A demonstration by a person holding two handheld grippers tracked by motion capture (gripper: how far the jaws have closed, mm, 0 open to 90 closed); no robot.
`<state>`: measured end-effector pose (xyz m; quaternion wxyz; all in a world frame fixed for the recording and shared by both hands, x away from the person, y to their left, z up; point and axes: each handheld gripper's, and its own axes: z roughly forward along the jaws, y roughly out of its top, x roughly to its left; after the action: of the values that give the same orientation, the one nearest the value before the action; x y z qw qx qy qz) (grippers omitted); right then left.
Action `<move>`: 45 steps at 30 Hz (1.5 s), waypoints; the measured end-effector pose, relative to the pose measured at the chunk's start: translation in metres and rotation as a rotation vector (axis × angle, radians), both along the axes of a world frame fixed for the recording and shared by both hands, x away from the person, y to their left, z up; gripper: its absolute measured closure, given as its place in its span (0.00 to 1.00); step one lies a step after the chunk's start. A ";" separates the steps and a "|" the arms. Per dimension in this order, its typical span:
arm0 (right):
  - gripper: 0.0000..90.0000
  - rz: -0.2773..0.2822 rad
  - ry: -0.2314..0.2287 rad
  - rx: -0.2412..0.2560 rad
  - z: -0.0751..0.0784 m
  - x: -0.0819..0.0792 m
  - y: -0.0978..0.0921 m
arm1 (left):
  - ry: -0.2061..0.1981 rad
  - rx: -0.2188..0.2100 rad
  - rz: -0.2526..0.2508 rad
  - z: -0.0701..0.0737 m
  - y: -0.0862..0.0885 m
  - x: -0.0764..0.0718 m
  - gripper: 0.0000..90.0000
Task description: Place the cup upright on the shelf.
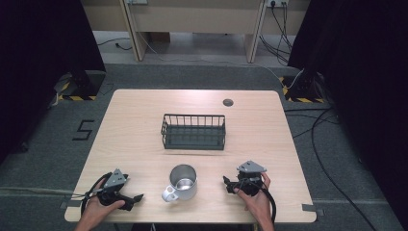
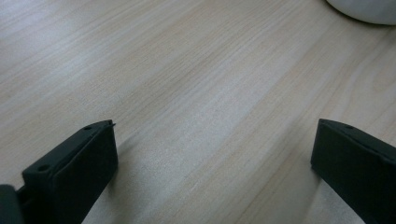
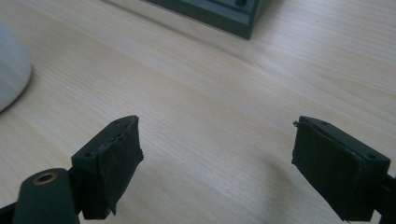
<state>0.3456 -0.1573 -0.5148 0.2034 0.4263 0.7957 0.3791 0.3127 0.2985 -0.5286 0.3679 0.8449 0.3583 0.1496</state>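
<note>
A shiny metal mug [image 1: 183, 183] with a pale handle stands upright near the table's front edge, between my two grippers. A dark wire basket [image 1: 193, 132] sits behind it at the table's middle. My left gripper [image 1: 134, 200] rests low at the front left, pointing toward the mug, and is open. In the left gripper view the left gripper [image 2: 215, 135] has bare wood between its jaws, and the mug [image 2: 366, 10] peeks in at the top right. My right gripper [image 1: 227, 185], right of the mug, is open too. The right gripper view shows the right gripper [image 3: 217, 140] over bare wood, the mug [image 3: 11, 70] at the left edge and the basket [image 3: 219, 11] at the top.
The wooden table [image 1: 134, 125] has a round cable hole [image 1: 228, 102] at the back right. Cables lie on the grey floor to the right, and dark curtains hang on both sides.
</note>
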 end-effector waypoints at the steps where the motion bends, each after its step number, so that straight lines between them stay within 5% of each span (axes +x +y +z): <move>1: 0.18 0.007 -0.005 0.004 0.001 -0.001 0.000 | 0.001 -0.001 0.001 0.000 0.000 0.000 0.00; 9: 0.18 0.043 -0.038 0.027 0.010 -0.006 0.004 | 0.000 -0.002 0.001 0.000 0.000 0.000 0.00; 28: 0.17 0.315 -0.170 0.159 0.047 -0.042 0.038 | 0.000 -0.002 0.001 0.000 0.000 0.000 0.00; 45: 0.17 0.486 -0.187 0.177 0.050 -0.038 0.082 | 0.000 -0.002 0.001 0.000 0.000 0.000 0.00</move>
<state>0.3072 -0.0750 -0.4645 0.1408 0.2021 0.8162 0.5227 0.3127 0.2985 -0.5287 0.3685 0.8445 0.3588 0.1495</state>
